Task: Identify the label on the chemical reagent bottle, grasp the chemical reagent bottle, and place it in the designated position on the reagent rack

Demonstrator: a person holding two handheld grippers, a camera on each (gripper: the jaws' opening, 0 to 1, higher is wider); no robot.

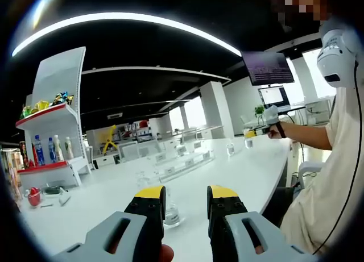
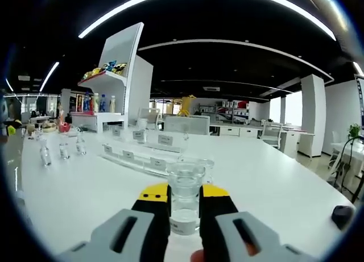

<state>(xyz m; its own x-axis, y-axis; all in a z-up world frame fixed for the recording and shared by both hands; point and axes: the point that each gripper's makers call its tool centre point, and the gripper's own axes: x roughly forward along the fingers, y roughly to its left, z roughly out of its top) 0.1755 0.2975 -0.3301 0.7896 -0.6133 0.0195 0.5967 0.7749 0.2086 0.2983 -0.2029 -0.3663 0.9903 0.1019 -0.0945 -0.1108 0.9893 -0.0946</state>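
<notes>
Clear glass reagent bottle [image 2: 184,196] clamped in right gripper [image 2: 184,208]; left gripper [image 1: 186,208] open. Keep upright toward labelled clear rack [image 2: 139,154].

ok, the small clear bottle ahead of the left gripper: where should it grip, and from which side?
Grip the clear bottle around its body, below the neck, coming in level from the near side where the left gripper already faces it. It stands upright on the white table, is narrower than the open jaws, and has free table on either side.
</notes>
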